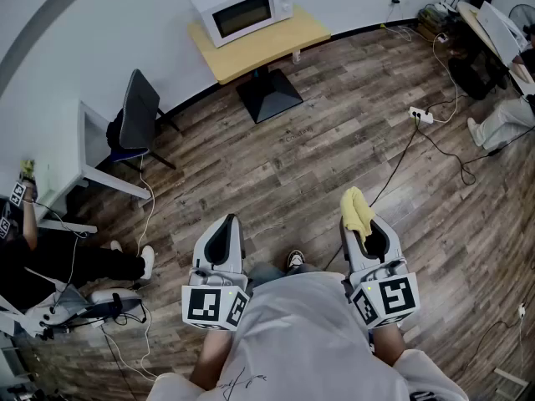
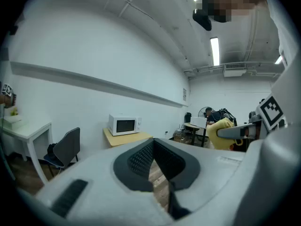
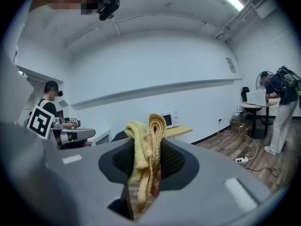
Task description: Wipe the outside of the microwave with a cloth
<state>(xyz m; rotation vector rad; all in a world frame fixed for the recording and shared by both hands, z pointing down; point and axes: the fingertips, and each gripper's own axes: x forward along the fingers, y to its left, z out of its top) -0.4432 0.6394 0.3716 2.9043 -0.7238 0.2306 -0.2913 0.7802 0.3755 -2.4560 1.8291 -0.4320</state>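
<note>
At the far side of the room, against the wall, the microwave (image 1: 244,9) sits on the back left part of a small yellow table (image 1: 284,38), close to its back edge, and the right front part of the table is bare. Its long axis runs along that back edge, and its door with the dark window faces into the room, toward the person. The person stands on the wooden floor well apart from the table, so I judge that the wiping itself is not yet begun: no cloth touches the microwave. Only the preparation looks done. The right gripper (image 1: 365,224) is clamped on a yellow cloth (image 1: 357,210), which is folded into a thick bunch. The long axis of the cloth goes along the jaws: its looped end stands out past the tips, roughly toward the microwave, and its loose ends hang down between the pads. The left gripper (image 1: 226,224) has its jaws together with nothing between them, and it points also toward the table. What remains, in my judgement, is nearly everything: to walk up to the table, to bring the cloth onto the microwave, and to wipe its top, sides and door.
</note>
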